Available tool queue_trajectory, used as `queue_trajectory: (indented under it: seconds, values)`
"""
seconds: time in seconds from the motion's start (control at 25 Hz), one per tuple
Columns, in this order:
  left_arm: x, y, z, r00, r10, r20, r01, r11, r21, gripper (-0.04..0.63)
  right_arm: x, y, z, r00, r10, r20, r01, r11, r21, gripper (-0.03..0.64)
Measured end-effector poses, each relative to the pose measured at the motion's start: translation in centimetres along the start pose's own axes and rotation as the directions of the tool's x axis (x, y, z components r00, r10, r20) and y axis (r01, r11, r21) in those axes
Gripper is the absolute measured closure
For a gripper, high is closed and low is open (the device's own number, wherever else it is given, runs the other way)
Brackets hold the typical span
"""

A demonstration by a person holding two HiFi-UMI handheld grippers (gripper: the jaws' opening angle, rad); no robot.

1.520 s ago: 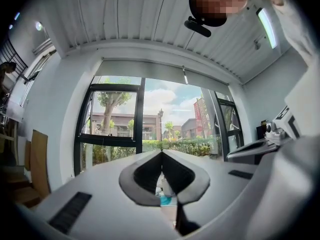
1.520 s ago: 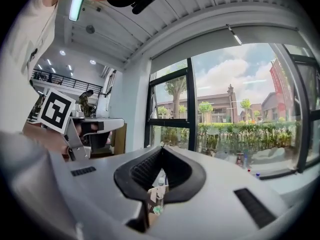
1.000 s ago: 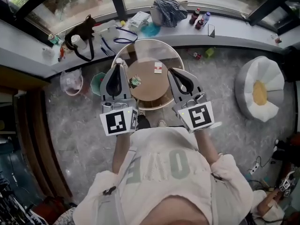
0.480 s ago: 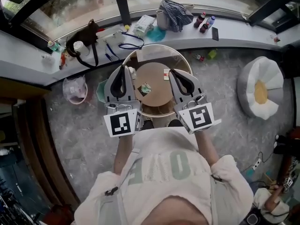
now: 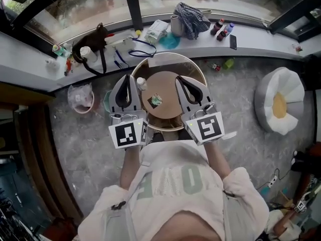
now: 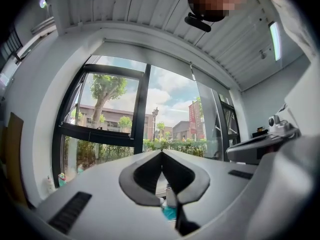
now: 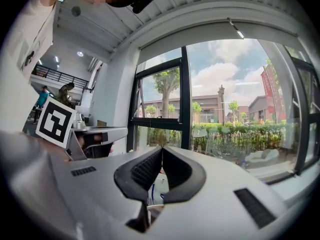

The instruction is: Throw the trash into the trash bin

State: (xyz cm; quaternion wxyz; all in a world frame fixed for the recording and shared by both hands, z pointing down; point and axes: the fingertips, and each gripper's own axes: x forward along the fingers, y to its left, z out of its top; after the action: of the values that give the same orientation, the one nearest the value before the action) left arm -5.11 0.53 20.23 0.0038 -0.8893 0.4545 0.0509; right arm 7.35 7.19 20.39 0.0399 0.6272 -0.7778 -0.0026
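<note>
Overlapping table (image 5: pixel 168 84) edge, closed left hand-held gripper (image 5: pixel 126 78), trash (image 5: pixel 156 100) indistinct

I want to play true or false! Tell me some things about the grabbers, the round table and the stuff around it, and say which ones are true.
1. Both the left gripper and the right gripper are shut with nothing in them. True.
2. The crumpled green trash lies on the round table, between the two grippers. True.
3. The trash is already inside the pink bin. False: it lies on the table, and the bin stands on the floor to the left.
4. The beanbag is blue. False: it is white with a yellow middle.
5. The checked cloth lies on the floor. False: it sits up on the window ledge.
</note>
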Motion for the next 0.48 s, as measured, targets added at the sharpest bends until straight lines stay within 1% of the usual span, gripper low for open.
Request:
queue_trajectory:
  seconds: [0.12,0.28,0.48]
  values:
    - [1.0,-2.1,0.1,1.0,0.008,0.0,-0.008,1.0,0.011,0.584,-0.8,-2.4,0.2,1.0,-0.003,0.015,0.002,1.0,0.015,0.603]
    - [1.9,-5.2,0.7,1.0,0.012,0.008,-0.012,1.0,0.005,0.584,-1.9,-5.4,-0.2,1.0,0.016,0.013,-0.017,1.0,0.024,0.603]
    - [2.8,-7.7,0.8,0.999,0.052,0.012,-0.052,0.999,0.009,0.584,-2.8,-8.0,-0.2,0.998,0.05,0.037,-0.051,0.999,0.016,0.603]
